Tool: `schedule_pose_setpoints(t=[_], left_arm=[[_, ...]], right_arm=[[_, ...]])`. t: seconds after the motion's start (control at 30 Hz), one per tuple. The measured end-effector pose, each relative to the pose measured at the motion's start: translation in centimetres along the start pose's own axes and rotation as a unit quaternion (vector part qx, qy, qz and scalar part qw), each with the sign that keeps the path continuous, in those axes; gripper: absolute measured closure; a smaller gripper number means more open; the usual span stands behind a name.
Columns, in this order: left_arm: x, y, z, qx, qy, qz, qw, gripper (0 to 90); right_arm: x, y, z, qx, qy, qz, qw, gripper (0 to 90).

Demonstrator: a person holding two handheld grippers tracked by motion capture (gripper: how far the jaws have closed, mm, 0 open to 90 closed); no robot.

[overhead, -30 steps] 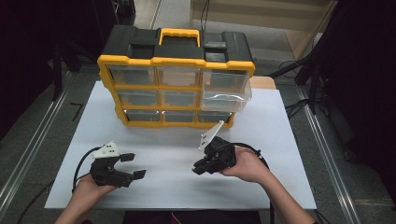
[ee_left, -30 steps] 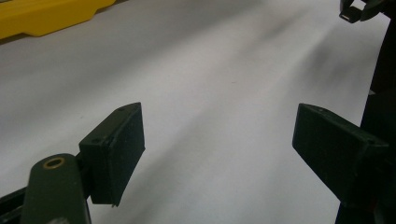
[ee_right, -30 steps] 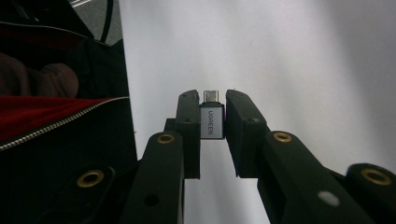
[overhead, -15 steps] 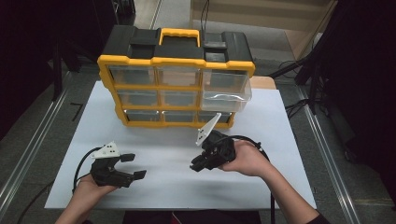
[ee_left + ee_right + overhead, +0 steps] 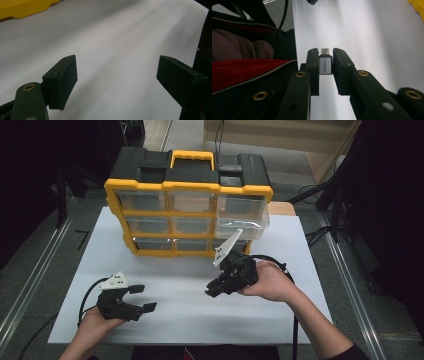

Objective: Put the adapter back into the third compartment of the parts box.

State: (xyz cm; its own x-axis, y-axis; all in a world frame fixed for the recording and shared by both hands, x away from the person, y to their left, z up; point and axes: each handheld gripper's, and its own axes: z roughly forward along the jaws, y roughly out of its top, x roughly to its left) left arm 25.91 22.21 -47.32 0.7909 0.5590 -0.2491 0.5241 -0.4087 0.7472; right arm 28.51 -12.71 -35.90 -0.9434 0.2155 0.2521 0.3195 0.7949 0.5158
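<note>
A small grey USB adapter (image 5: 325,64) with a metal plug tip is clamped between the black jaws of my right gripper (image 5: 325,53), which is shut on it. In the high view my right gripper (image 5: 210,291) hovers over the white sheet (image 5: 180,285), just in front of the yellow and black drawer organizer (image 5: 187,207). The organizer's right middle drawer (image 5: 242,226) is pulled out. My left gripper (image 5: 142,298) rests low at the front left of the sheet, open. In the left gripper view the left gripper (image 5: 116,75) has nothing between its jaws.
The organizer has clear drawers in three rows and a yellow carry handle (image 5: 191,156). Metal table rails (image 5: 35,275) run along both sides of the sheet. Black cables (image 5: 280,262) trail from each gripper. A dark red garment (image 5: 242,72) lies at the table's near edge.
My right gripper has lifted slightly and drifted toward the organizer, still holding the adapter. The left gripper has stayed in place.
</note>
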Motion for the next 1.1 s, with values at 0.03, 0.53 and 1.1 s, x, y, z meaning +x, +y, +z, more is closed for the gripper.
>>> schedule_pose_setpoints(t=[0.03,0.53,1.1], left_arm=[[0.0,0.0,0.0,0.0,-0.001,-0.001,1.0,18.1],[0.0,0.0,0.1,-0.001,-0.003,0.001,1.0,18.1],[-0.1,0.0,0.1,-0.001,-0.005,0.001,1.0,18.1]], right_arm=[[0.1,0.1,-0.2,0.001,-0.001,0.003,1.0,73.5],[0.2,1.3,-3.0,-0.006,0.0,0.0,1.0,73.5],[-0.1,2.8,-6.0,-0.026,-0.001,-0.008,0.9996,73.5]])
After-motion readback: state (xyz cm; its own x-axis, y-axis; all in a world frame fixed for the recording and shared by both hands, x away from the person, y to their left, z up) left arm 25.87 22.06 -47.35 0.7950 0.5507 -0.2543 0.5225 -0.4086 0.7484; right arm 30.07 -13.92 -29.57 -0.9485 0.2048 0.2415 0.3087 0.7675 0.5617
